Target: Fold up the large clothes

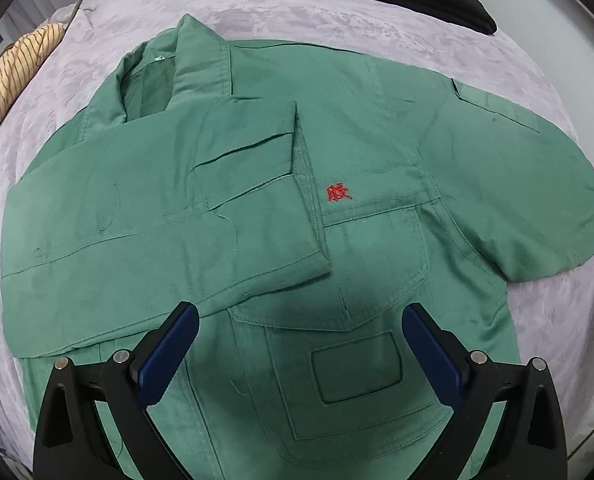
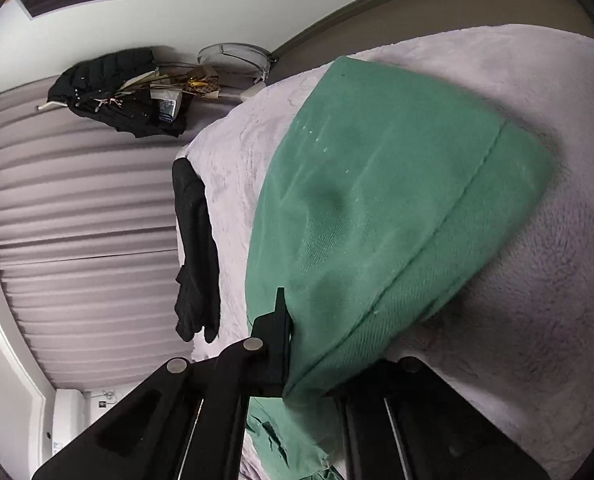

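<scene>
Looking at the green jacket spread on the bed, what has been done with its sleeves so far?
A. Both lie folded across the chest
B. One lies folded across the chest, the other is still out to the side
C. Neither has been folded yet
B: in the left wrist view one sleeve lies folded across the green jacket, while the other sleeve is still spread out sideways.

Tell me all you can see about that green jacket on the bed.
The green jacket looks like thick cotton workwear, lying front up on a pale purple blanket. It has a collar, flapped chest pockets and small red embroidery. One sleeve is folded across the chest. The right gripper is shut on the other sleeve's cloth; the left gripper hovers open above it.
</scene>
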Demonstrator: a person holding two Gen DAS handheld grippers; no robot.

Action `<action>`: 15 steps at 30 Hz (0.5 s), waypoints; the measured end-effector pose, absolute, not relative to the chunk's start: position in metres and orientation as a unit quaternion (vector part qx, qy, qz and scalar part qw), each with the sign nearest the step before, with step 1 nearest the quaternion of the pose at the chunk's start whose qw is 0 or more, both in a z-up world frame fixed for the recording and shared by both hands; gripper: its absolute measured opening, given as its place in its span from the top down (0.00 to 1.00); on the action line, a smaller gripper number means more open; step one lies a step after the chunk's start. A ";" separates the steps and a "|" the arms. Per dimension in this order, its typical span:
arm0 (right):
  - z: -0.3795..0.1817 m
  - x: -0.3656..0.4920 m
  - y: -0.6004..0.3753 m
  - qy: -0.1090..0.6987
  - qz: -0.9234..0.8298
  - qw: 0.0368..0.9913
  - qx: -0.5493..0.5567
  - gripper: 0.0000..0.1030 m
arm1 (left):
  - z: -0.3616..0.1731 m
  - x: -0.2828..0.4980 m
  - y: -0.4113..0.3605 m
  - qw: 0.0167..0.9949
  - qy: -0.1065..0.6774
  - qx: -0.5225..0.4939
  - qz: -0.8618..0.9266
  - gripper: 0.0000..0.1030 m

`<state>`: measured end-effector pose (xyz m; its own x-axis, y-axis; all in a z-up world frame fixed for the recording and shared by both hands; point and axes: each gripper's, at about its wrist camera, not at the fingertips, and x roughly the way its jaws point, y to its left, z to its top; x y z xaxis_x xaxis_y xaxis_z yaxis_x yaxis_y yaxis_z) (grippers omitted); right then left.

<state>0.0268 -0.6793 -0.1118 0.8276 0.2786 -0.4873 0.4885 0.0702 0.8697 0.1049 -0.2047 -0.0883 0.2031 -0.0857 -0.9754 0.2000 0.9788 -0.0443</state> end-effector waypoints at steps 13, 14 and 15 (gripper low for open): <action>0.021 0.116 -0.568 0.313 0.065 0.812 0.488 0.96 | -0.071 0.124 -0.112 0.797 0.602 0.026 -0.042 0.01; 0.031 0.127 -0.547 0.322 0.081 0.822 0.462 0.96 | -0.070 0.124 -0.106 0.798 0.602 0.021 -0.036 0.01; 0.041 0.140 -0.519 0.334 0.101 0.833 0.430 0.96 | -0.069 0.124 -0.098 0.799 0.600 0.017 -0.030 0.01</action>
<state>0.1395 -0.5190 0.0408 0.7563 0.4563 -0.4689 0.1183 0.6095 0.7839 0.1240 -0.0984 -0.0692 0.2785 -0.0277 -0.9600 0.0677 0.9977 -0.0092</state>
